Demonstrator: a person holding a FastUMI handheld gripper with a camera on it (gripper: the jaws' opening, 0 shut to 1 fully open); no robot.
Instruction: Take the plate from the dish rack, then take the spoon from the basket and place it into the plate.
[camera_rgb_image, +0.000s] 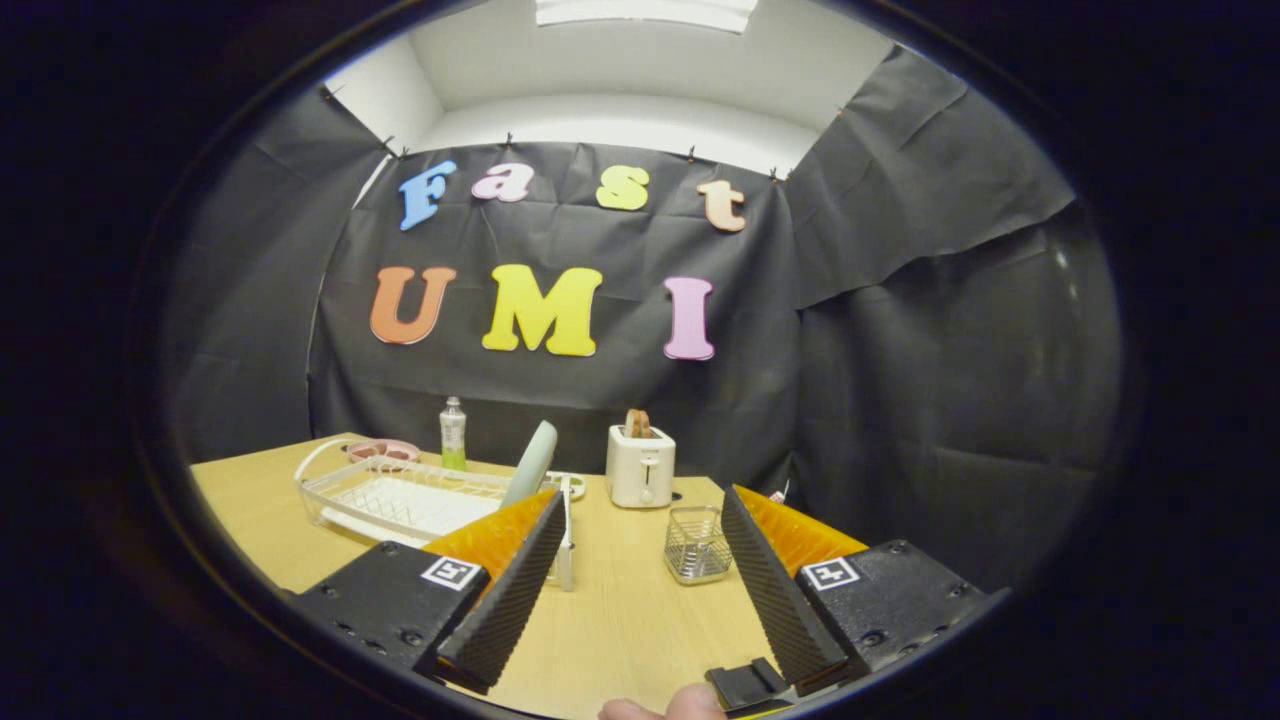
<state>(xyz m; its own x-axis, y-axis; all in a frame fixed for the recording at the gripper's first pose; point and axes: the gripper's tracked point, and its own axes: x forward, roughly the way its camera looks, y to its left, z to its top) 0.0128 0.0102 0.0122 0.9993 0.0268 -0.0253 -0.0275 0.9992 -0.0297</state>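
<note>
The gripper (640, 510) hangs with its fingers spread wide, holding nothing. Just beyond the left finger, the plate (530, 462) stands on edge in the dish rack (400, 500); it looks stiff, smooth and breakable, so pinch its bare upper rim squarely. Ahead of the right finger sits the wire basket (697, 545); I cannot make out a spoon inside

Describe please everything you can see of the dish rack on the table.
The dish rack is a white, wire-framed rack over a white tray, standing flat on the wooden table. A pale plate stands on edge at its near end, beside the toaster. A bottle stands behind it. The open claw is apart from it.
</note>
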